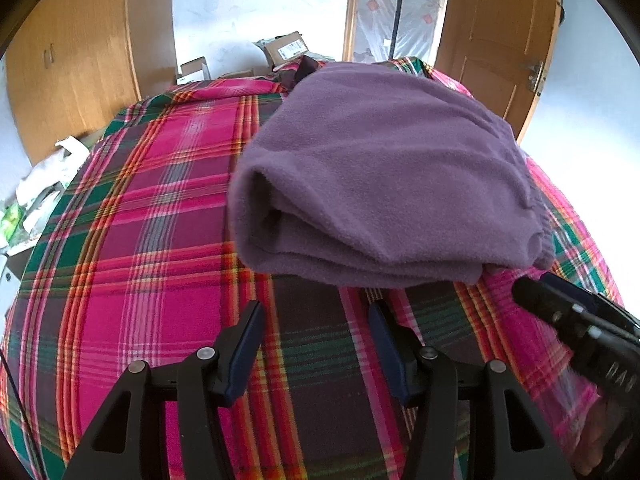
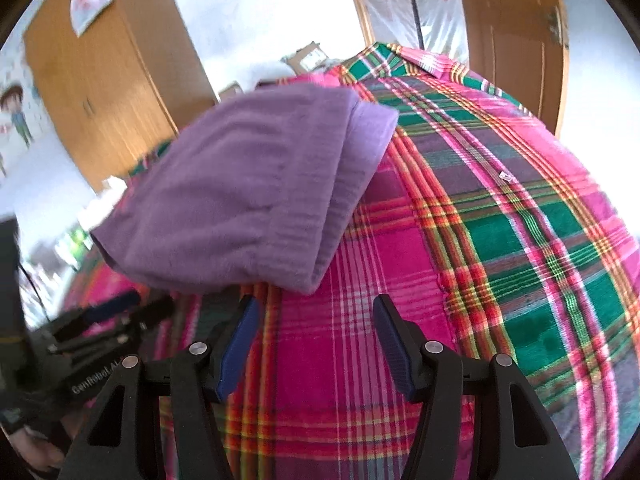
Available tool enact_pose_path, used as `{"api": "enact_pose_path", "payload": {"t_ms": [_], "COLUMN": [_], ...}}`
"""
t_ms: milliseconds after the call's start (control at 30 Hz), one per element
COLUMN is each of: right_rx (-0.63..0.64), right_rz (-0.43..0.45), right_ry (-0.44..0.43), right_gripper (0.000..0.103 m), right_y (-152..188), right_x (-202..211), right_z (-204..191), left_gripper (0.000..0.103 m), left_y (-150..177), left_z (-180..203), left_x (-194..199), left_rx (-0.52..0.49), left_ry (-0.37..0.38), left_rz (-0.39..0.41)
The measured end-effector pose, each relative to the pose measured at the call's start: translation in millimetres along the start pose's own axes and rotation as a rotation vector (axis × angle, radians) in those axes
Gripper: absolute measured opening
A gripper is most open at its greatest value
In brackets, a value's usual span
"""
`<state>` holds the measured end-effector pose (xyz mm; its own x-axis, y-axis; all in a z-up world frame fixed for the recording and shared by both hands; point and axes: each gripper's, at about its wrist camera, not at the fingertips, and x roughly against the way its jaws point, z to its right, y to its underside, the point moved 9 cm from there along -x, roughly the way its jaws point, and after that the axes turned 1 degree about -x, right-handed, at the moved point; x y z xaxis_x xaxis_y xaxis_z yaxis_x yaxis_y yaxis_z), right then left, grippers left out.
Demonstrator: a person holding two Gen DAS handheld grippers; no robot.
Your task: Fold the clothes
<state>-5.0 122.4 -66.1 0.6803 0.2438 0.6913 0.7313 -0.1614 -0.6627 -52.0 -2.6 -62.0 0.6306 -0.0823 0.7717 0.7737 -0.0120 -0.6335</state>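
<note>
While our purple fleece garment [image 1: 384, 176] lies folded ahead,
we hold both tools, left tool [image 1: 316, 344] and right tool [image 2: 316, 340], spread wide, gripping nothing.

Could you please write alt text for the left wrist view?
A folded purple fleece garment lies on a pink plaid bedspread. The left hand-held gripper hangs open just short of it, empty; the right hand-held gripper enters at right.

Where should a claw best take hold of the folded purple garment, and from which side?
Probably the near edge of the purple garment, approached low along the plaid bedcover: its stacked layers end there, facing the open left claw, so one pinch could gather them all.
</note>
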Motion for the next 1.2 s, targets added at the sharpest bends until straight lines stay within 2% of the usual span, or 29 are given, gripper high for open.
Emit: {"api": "enact_pose_path", "payload": {"t_ms": [133,300,367,467,533,633,833,1133,1200], "right_rx": [-0.056,-0.147,-0.17,-0.155,-0.142,-0.133,-0.104,-0.125,-0.118], "right_rz": [0.04,0.042,0.046,0.017,0.005,0.021,0.103,0.16,0.166], "right_ry": [-0.079,-0.235,-0.273,-0.262,-0.247,-0.272,-0.334,-0.425,-0.438], "right_gripper": [0.061,0.061,0.051,0.035,0.016,0.007,0.007,0.007,0.007], "right_y": [-13.6,-25.9,-31.2,-33.0,-33.1,-38.6,-58.8,-95.1,-99.2], "right_x": [6.5,6.8,7.8,2.2,-1.2,2.6,25.1,45.2,48.1], "right_z": [1.7,-4.6,-7.7,-12.7,-14.8,-18.7,-30.1,-46.2,-52.3], "left_gripper": [0.054,0.054,0.054,0.054,0.054,0.054,0.054,0.054,0.054], "left_y": [-11.3,-21.2,-23.0,-25.7,-26.5,-29.4,-37.4,-44.1,-52.4], "left_z": [2.3,12.9,16.0,14.5,14.8,16.3,25.7,55.9,60.5], "left_x": [18.0,30.8,31.2,35.2,38.0,45.1,65.6,65.3,66.0], "left_rx": [-0.029,-0.103,-0.123,-0.134,-0.137,-0.15,-0.207,-0.278,-0.306], "left_ry": [0.01,-0.007,-0.008,-0.004,0.003,0.001,0.026,0.125,0.109], "left_rz": [0.067,0.117,0.111,0.116,0.118,0.141,0.222,0.235,0.262]}}
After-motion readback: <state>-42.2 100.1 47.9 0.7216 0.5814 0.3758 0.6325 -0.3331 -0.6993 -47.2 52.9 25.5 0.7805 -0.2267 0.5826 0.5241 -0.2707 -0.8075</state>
